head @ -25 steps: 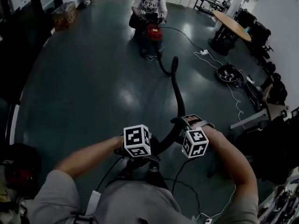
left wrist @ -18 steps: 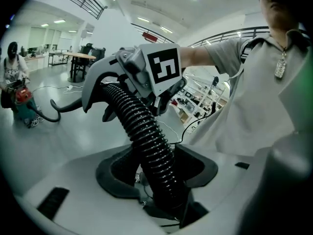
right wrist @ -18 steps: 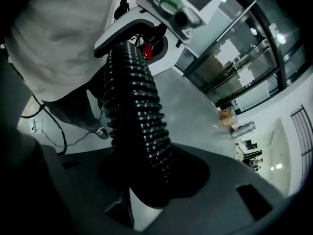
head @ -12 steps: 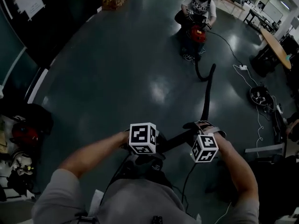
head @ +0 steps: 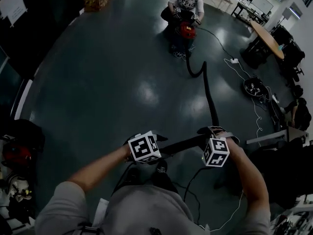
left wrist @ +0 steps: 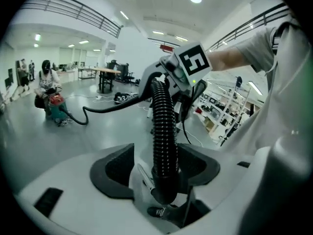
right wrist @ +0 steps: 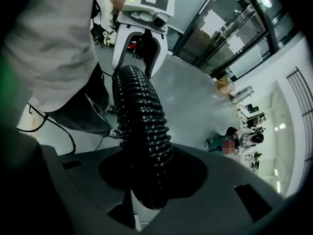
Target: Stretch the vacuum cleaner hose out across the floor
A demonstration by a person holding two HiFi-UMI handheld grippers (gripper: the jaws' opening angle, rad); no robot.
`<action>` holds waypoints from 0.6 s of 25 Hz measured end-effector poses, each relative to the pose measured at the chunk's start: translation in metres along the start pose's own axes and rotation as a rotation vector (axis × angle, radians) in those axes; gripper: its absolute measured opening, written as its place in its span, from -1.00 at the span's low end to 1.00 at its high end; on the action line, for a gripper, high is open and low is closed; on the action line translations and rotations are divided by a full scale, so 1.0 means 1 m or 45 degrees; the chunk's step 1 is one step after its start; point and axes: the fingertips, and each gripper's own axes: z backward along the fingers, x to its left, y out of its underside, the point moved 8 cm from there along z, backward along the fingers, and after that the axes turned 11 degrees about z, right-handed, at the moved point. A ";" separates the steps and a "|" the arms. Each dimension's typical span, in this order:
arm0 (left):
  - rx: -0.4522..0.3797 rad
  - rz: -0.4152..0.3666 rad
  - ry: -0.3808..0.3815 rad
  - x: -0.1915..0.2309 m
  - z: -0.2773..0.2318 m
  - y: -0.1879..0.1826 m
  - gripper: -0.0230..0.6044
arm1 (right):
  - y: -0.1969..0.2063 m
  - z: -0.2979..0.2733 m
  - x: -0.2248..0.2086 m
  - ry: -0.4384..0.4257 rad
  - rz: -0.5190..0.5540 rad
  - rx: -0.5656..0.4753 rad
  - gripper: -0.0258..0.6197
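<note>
A wide, dark, glossy floor (head: pixel 107 82) fills the head view. Across it runs the black ribbed hose (head: pixel 208 99), from the red vacuum cleaner (head: pixel 186 30) at the far side, which a crouching person (head: pixel 187 1) apparently steadies, up to two claws at the near edge, likely so it can be pulled straight. The right claw (right wrist: pixel 146 180) has just been closing and pinches the hose partway along. The left claw (left wrist: pixel 164 175) pinches its end cuff. Only square marker patterns show, with no legible brand.

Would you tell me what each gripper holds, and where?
The black hose: left gripper holds its end; right gripper, jaws just closing, grips it farther along.
</note>
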 end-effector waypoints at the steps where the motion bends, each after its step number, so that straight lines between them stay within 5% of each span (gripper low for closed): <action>1: -0.042 0.022 -0.032 0.000 0.010 0.011 -0.05 | -0.001 0.004 0.004 0.013 -0.031 0.020 -0.48; 7: -0.144 0.131 -0.008 -0.006 0.040 0.084 0.31 | -0.007 0.022 0.025 0.114 -0.245 0.102 -0.48; 11: -0.121 0.010 -0.143 -0.014 0.009 0.100 0.38 | -0.012 0.038 0.036 0.159 -0.407 0.058 -0.48; 13: -0.119 -0.075 -0.278 -0.011 0.000 0.095 0.36 | -0.014 0.049 0.046 0.179 -0.476 0.042 -0.48; 15: -0.134 -0.194 -0.432 -0.010 0.001 0.082 -0.17 | -0.009 0.060 0.059 0.203 -0.553 0.040 -0.48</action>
